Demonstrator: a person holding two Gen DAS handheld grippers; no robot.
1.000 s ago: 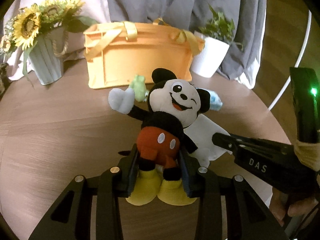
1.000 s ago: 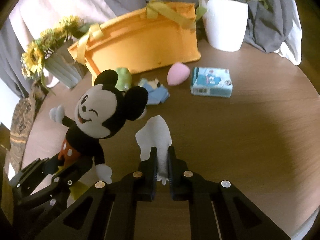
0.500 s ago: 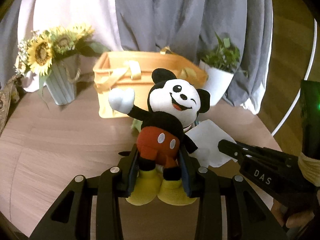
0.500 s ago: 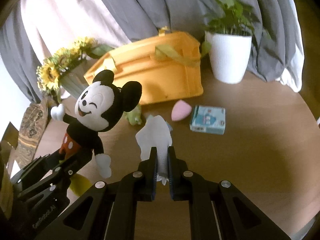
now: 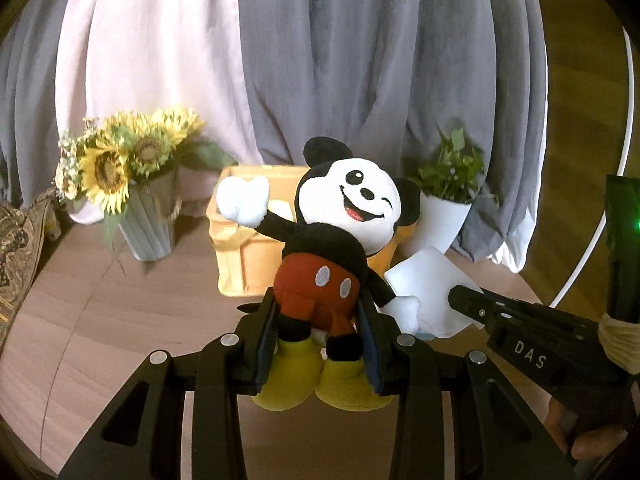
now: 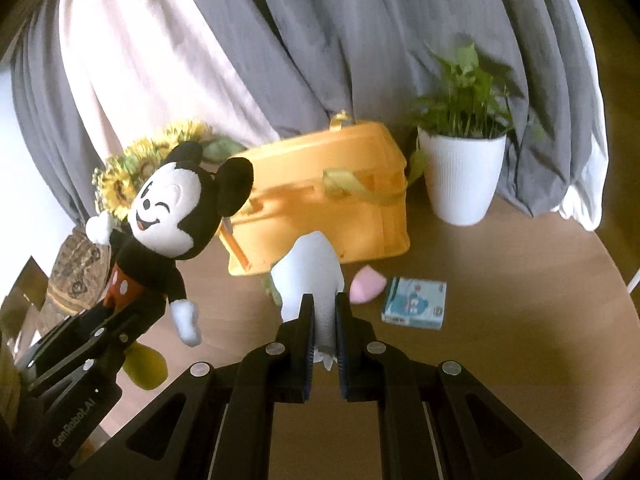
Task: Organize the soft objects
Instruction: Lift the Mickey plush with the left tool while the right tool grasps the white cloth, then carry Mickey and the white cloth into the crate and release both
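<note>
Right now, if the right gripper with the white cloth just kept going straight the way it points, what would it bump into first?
Probably the orange basket. The right gripper, shut on the white cloth, aims at its near wall, though depth is hard to judge here.

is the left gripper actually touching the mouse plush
Touching. The left wrist view shows the left gripper shut on the mouse plush, its pads pressed against both legs.

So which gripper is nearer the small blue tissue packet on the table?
Right. The right gripper hangs just left of the tissue packet; the left gripper is much farther left.
</note>
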